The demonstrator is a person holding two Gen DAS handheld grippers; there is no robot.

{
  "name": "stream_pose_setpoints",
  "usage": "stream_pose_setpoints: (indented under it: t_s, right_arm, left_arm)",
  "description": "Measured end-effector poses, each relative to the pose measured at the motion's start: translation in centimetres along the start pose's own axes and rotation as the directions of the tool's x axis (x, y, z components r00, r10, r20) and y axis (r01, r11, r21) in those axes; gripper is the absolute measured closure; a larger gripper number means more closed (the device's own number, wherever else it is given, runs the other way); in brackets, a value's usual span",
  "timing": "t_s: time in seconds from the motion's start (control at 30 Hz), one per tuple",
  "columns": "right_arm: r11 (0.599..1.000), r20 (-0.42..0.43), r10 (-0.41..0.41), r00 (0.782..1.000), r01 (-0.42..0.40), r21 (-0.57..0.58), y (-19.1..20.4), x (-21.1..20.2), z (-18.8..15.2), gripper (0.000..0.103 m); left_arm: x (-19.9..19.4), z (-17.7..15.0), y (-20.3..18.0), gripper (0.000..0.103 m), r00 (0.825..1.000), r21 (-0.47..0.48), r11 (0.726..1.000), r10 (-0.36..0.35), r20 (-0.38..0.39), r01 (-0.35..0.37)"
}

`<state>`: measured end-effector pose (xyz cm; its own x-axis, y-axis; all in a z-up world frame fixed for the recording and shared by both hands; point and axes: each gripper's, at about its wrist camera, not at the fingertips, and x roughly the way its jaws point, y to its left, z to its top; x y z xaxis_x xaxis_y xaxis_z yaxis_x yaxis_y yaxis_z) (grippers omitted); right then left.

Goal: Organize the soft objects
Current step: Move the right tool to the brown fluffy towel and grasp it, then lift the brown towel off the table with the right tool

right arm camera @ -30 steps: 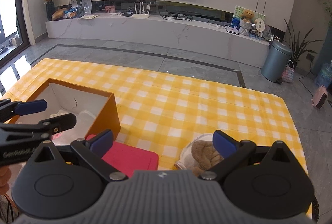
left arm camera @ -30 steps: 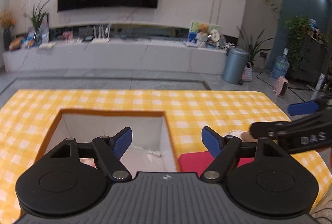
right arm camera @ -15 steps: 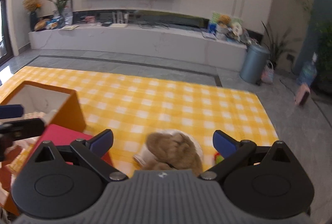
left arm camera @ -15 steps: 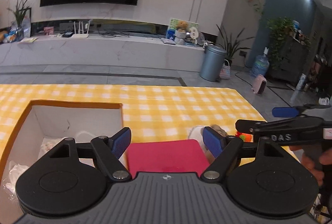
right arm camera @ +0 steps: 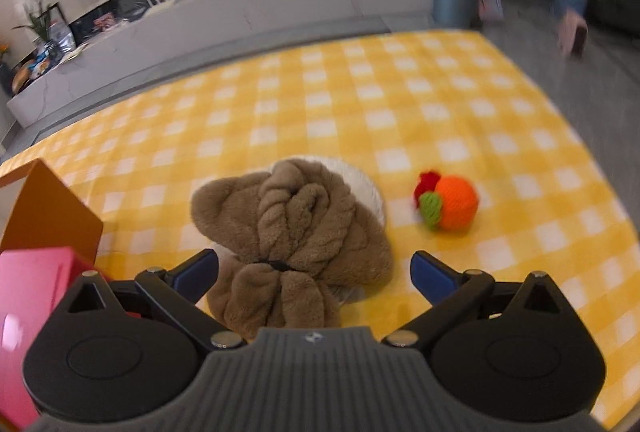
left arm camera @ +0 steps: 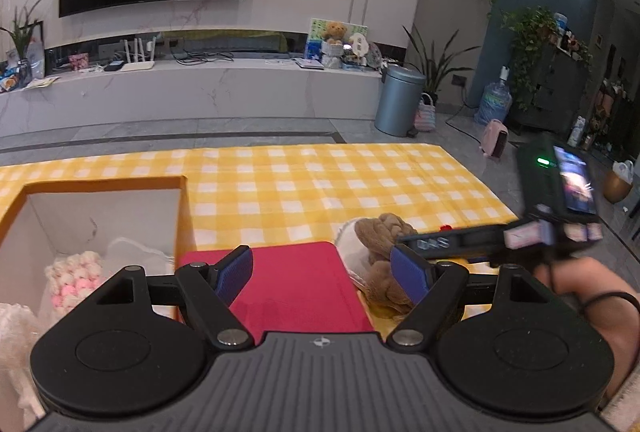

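On the desk (right arm camera: 440,103), brown plush (right arm camera: 296,232) and orange knit ball (right arm camera: 456,207) remain outside the orange box (left arm camera: 182,207); pink-white knit (left arm camera: 74,276) already inside. Both grippers' fingers open, empty: right gripper (right arm camera: 314,272) over the plush, left gripper (left arm camera: 322,274) idle.

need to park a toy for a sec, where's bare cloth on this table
The yellow checked cloth is bare beyond the brown plush to its far edge, and right of the orange knitted ball. It is crowded near the orange box and red pad.
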<state>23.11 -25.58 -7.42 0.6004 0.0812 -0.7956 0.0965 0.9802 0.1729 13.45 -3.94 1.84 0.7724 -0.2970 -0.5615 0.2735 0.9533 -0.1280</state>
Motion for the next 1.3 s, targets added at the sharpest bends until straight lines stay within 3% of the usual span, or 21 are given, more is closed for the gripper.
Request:
stream_pose_setpoints:
  t_s: [0.23, 0.27, 0.3, 0.37, 0.47, 0.57, 0.73, 0.8, 0.87, 0.97, 1.03, 1.07, 1.1, 1.17, 1.3]
  right_arm:
    - [1.0, -0.059, -0.006, 0.998, 0.005, -0.011, 0.9, 2.7, -0.6, 0.003]
    - [1.0, -0.067, 0.006, 0.998, -0.007, -0.01, 0.9, 3.0, -0.7, 0.013]
    - [1.0, -0.079, 0.027, 0.997, -0.028, -0.005, 0.8, 3.3, -0.8, 0.03]
    - [0.994, -0.122, 0.104, 0.987, -0.1, 0.039, 0.5, 3.6, -1.0, 0.05]
    - [0.994, -0.119, 0.102, 0.988, -0.104, -0.016, 1.2, 2.8, -1.2, 0.059]
    - [0.994, -0.112, 0.081, 0.99, -0.088, -0.061, 1.7, 1.9, -1.6, 0.061]
    - [0.989, -0.089, 0.043, 0.995, -0.056, -0.138, 1.4, -1.6, -2.8, 0.061]
    - [0.976, -0.082, -0.015, 0.997, -0.003, -0.219, 1.4, -3.0, -3.9, 0.061]
    - [0.954, -0.101, -0.07, 0.992, 0.037, -0.296, 0.9, -3.7, -4.9, 0.061]
    - [0.958, -0.164, -0.096, 0.982, 0.046, -0.284, -0.6, -3.1, -5.8, 0.058]
    - [0.965, -0.182, -0.096, 0.979, 0.047, -0.259, -1.0, -2.5, -5.5, 0.05]
    - [0.967, -0.171, -0.088, 0.981, 0.043, -0.251, -1.1, -2.4, -5.3, 0.042]
    - [0.969, -0.156, -0.081, 0.984, 0.041, -0.245, -1.0, -2.4, -5.1, 0.027]
    - [0.967, -0.134, -0.084, 0.987, 0.048, -0.251, -0.8, -2.3, -4.8, 0.014]
    - [0.96, -0.143, -0.108, 0.984, 0.065, -0.274, -0.3, -1.2, -5.0, 0.014]
  left_arm:
    - [0.2, -0.9, 0.1, 0.011, 1.0, 0.003, 1.0, -0.001, -0.018, 0.001]
    - [0.2, -0.9, 0.1, 0.011, 1.0, -0.002, 1.0, -0.001, -0.02, 0.001]
    - [0.2, -0.9, 0.1, 0.011, 1.0, -0.006, 1.0, -0.002, -0.02, 0.001]
    - [0.0, -0.9, 0.1, 0.011, 1.0, -0.007, 1.0, -0.004, -0.018, 0.004]
    - [-0.3, -0.8, 0.1, 0.011, 1.0, -0.011, 1.0, -0.004, -0.014, 0.004]
    - [-0.2, -0.7, 0.2, 0.011, 1.0, -0.017, 1.0, 0.001, -0.015, -0.001]
    - [-0.1, -0.6, 0.4, 0.011, 1.0, -0.016, 1.0, 0.019, -0.025, -0.019]
    - [0.0, -0.5, 0.4, 0.011, 0.999, -0.022, 1.0, 0.017, -0.031, -0.018]
    - [-0.1, -0.5, 0.3, 0.011, 0.999, -0.032, 0.999, 0.008, -0.035, -0.009]
    - [-0.3, -0.6, 0.0, 0.011, 0.999, -0.012, 1.0, -0.003, -0.033, 0.003]
    - [-0.3, -0.7, -0.1, 0.011, 0.999, -0.005, 1.0, -0.002, -0.032, 0.001]
    - [-0.3, -0.7, -0.1, 0.011, 0.999, -0.007, 1.0, -0.002, -0.033, 0.001]
    - [-0.3, -0.7, -0.2, 0.011, 0.999, -0.01, 1.0, -0.002, -0.034, 0.001]
    - [-0.3, -0.7, -0.2, 0.011, 0.999, -0.008, 1.0, -0.001, -0.034, 0.0]
    - [-0.5, -0.6, -0.3, 0.011, 0.999, -0.003, 1.0, -0.002, -0.034, 0.002]
